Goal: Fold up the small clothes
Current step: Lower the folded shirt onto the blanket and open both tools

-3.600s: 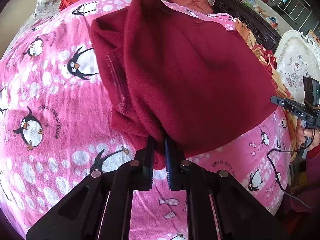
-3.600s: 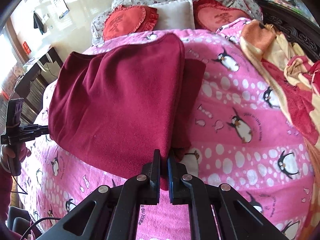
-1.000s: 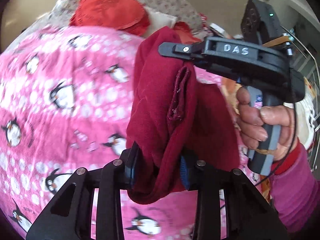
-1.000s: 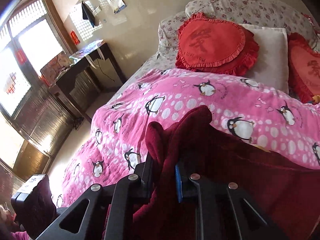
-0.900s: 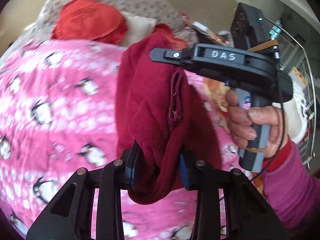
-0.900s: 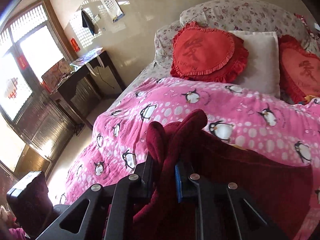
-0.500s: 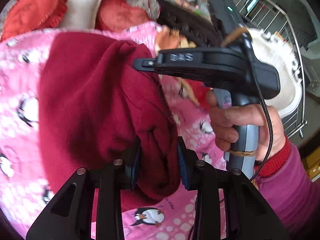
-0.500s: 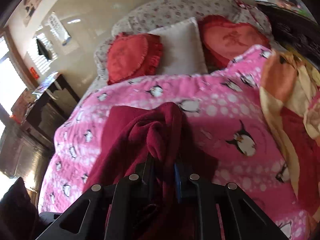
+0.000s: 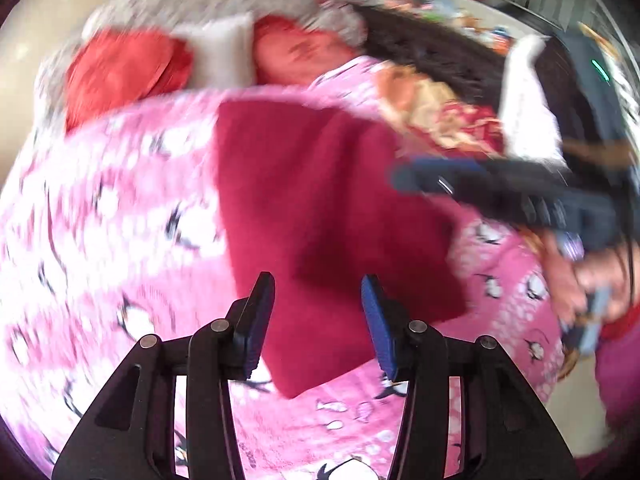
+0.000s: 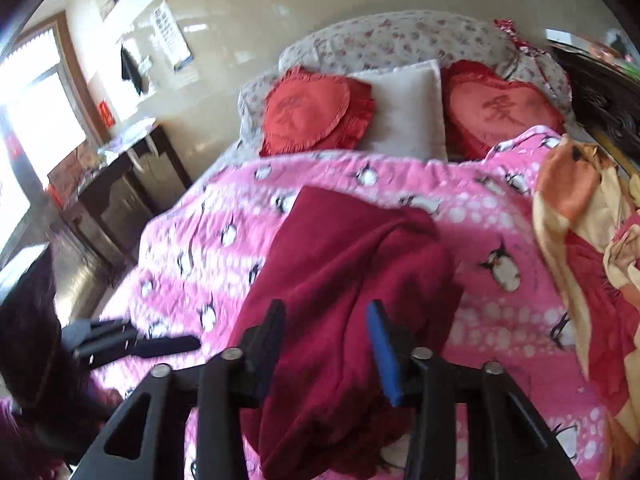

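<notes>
A dark red fleece garment [image 9: 320, 200] lies folded in a rough rectangle on the pink penguin blanket [image 9: 120, 220]. My left gripper [image 9: 318, 316] hovers over its near corner; the jaws are opening and the pads stand apart from the cloth. In the right wrist view the garment [image 10: 352, 272] lies more bunched, and my right gripper [image 10: 326, 344] is over its near end, jaws opening, cloth below and between them without being pinched. The right gripper [image 9: 520, 192] also shows blurred at the right of the left wrist view, held by a hand [image 9: 580, 280].
Two red heart cushions [image 10: 312, 112] [image 10: 496, 112] and a white pillow [image 10: 404, 112] sit at the bed's head. An orange and red blanket [image 10: 580, 220] is heaped on the right. A dark desk [image 10: 120, 184] stands by the window at left.
Both grippers held bunched folds of the garment and carried them across the bed; now their jaws have spread and the garment lies on the blanket, folded over.
</notes>
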A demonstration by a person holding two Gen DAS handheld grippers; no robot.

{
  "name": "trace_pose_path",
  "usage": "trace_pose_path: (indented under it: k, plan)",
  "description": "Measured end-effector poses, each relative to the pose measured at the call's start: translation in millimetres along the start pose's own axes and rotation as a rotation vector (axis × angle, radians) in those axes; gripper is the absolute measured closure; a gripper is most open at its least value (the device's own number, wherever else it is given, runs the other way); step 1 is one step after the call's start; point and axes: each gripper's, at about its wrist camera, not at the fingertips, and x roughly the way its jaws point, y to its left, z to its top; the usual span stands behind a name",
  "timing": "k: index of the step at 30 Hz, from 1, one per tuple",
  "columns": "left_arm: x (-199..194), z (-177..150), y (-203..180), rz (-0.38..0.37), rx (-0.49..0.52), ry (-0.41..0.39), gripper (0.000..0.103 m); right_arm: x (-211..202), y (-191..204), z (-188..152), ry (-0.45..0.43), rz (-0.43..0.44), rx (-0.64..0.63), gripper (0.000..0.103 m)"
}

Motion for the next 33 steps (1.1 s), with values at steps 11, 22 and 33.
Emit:
trace_pose_path:
  k: [11, 22, 33]
  plan:
    - [-2.1, -2.9, -0.1, -0.012, -0.018, -0.029, 0.058, -7.7, -42.7, -36.0, 0.035, -0.132, 0.098, 0.075]
    - [34.9, 7.6, -25.6, -0.039, -0.022, 0.007, 0.058, 66.0, -74.3, 31.5, 0.097, -0.210, 0.150, 0.088]
    - [17.3, 6.2, -17.4, -0.023, -0.024, -0.012, 0.057, 29.1, -64.9, 23.7, 0.019, -0.211, 0.109, 0.080]
